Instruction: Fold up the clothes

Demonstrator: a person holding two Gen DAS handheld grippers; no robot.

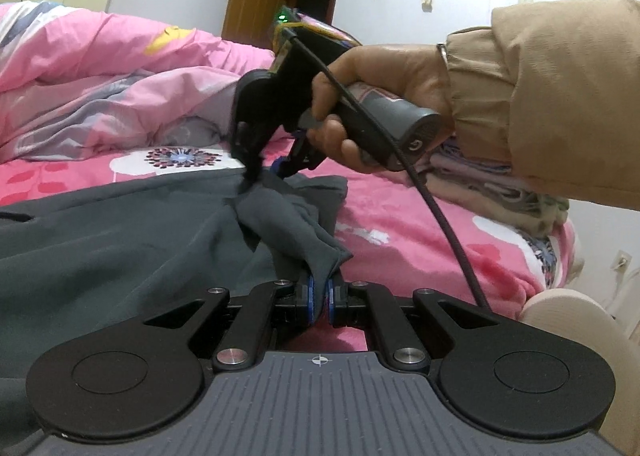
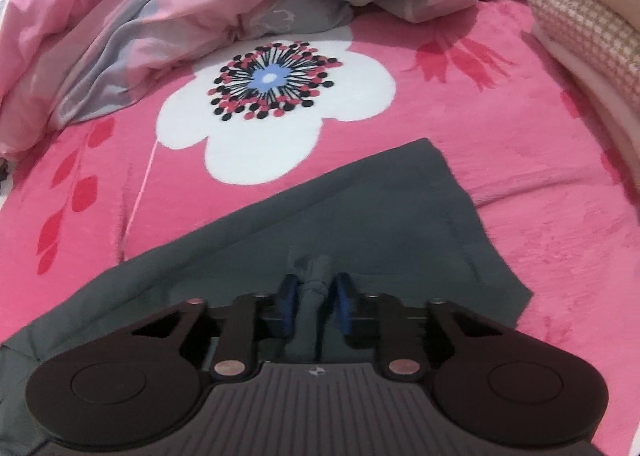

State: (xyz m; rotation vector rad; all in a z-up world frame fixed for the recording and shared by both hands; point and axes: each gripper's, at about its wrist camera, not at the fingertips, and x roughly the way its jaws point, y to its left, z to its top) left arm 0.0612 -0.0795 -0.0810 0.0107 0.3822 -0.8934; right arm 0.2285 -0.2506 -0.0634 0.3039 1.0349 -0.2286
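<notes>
Left wrist view: the left gripper is clamped on a bunched fold of the grey garment, which lies spread over the pink sheet. Just ahead, the right gripper, held by a hand in a tan sleeve, pinches the same raised fold from above. A stack of folded clothes sits behind the hand, and a rumpled quilt lies at left.

Right wrist view: the right gripper has its blue pads pressed against a ridge of garment between them. The garment's corner reaches toward a white flower print on the sheet. The quilt is heaped beyond.
</notes>
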